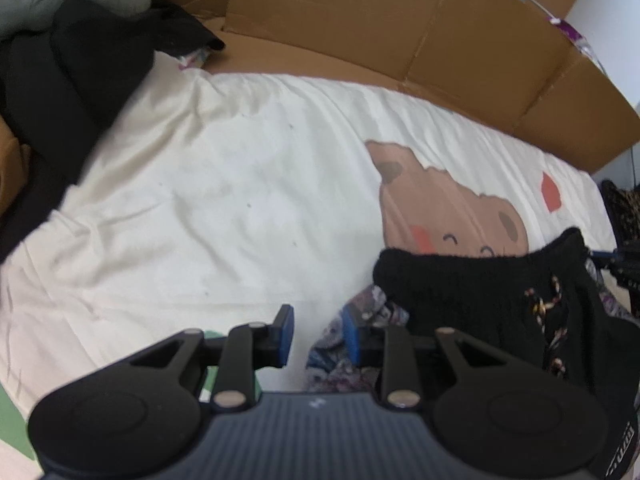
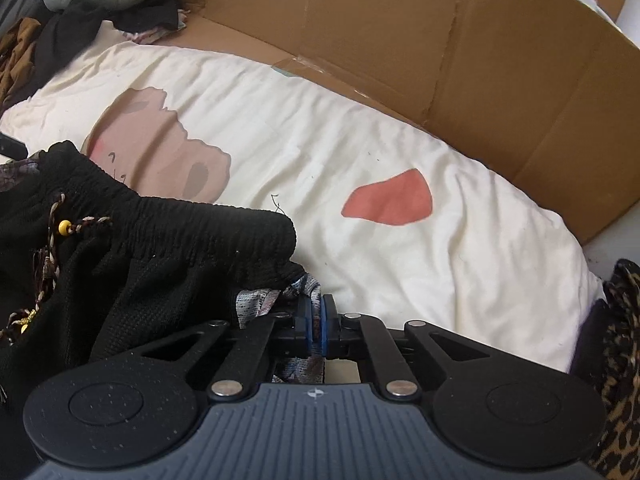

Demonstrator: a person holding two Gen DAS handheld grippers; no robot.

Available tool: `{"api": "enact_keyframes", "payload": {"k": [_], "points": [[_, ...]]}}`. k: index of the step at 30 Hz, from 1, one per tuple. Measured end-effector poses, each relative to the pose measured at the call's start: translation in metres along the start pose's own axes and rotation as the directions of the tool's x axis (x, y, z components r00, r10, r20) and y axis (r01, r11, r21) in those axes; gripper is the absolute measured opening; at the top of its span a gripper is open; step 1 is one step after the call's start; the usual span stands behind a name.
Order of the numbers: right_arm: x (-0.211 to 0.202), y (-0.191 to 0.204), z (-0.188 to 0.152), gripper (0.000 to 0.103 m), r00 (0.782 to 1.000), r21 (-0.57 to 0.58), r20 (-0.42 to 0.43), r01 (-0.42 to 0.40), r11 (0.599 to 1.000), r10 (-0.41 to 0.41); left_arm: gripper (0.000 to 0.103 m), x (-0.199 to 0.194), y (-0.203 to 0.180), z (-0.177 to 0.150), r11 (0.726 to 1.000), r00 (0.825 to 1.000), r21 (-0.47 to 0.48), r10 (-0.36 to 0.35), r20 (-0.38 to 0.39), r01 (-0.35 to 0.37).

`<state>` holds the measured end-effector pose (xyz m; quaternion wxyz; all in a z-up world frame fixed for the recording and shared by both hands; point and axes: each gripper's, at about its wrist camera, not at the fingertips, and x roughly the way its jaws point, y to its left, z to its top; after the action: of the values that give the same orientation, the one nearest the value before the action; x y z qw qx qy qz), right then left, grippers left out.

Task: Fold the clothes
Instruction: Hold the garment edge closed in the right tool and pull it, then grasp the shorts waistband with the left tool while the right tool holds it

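The right tongs (image 2: 318, 326) are clamped on a fold of grey patterned cloth (image 2: 256, 306) at the edge of the black garment (image 2: 160, 248), which lies bunched on the cream bedsheet (image 2: 440, 272). Its gathered waistband faces up, with a braided cord (image 2: 56, 236) carrying a yellow bead. The left tongs (image 1: 318, 336) stand parted, the same patterned cloth beside the right pad and nothing pressed between them. White lettering on a black strap at the lower right of the left view is too blurred to read. Cardboard (image 2: 440, 52) walls stand behind the bed.
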<state>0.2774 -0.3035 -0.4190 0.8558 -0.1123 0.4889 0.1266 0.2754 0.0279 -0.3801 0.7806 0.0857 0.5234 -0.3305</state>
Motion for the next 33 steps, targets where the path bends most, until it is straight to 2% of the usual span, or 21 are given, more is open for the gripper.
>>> {"api": "enact_keyframes", "payload": {"k": [9, 11, 16, 19, 21, 30, 33], "points": [[-0.003, 0.004, -0.013, 0.002, 1.000, 0.003, -0.009, -0.005, 1.000, 0.005, 0.029, 0.014, -0.016, -0.010, 0.997, 0.999, 0.061, 0.050, -0.016, -0.049], [-0.003, 0.005, -0.014, 0.002, 1.000, 0.003, -0.010, -0.005, 1.000, 0.005, 0.029, 0.011, -0.024, -0.011, 0.992, 0.997, 0.104, 0.077, 0.005, -0.077], [-0.001, 0.005, -0.015, 0.002, 1.000, 0.005, -0.013, -0.007, 1.000, 0.007, 0.029, -0.011, -0.045, -0.009, 0.975, 0.992, 0.203, 0.075, 0.104, -0.095], [-0.001, 0.006, -0.015, 0.002, 1.000, 0.006, -0.014, -0.010, 1.000, 0.010, 0.029, -0.006, -0.055, -0.010, 0.964, 0.994, 0.252, 0.067, 0.083, -0.086], [0.000, 0.006, -0.016, 0.002, 1.000, 0.006, -0.015, -0.011, 1.000, 0.012, 0.029, 0.002, -0.059, -0.012, 0.956, 0.993, 0.274, 0.087, 0.075, -0.104], [0.002, 0.008, -0.019, 0.002, 1.000, 0.003, -0.022, -0.020, 1.000, 0.020, 0.029, 0.015, -0.060, -0.015, 0.953, 0.990, 0.271, 0.117, 0.081, -0.135], [0.002, 0.009, -0.019, 0.002, 1.000, 0.004, -0.023, -0.020, 1.000, 0.020, 0.027, 0.020, -0.056, -0.014, 0.966, 0.993, 0.239, 0.083, 0.084, -0.101]]}}
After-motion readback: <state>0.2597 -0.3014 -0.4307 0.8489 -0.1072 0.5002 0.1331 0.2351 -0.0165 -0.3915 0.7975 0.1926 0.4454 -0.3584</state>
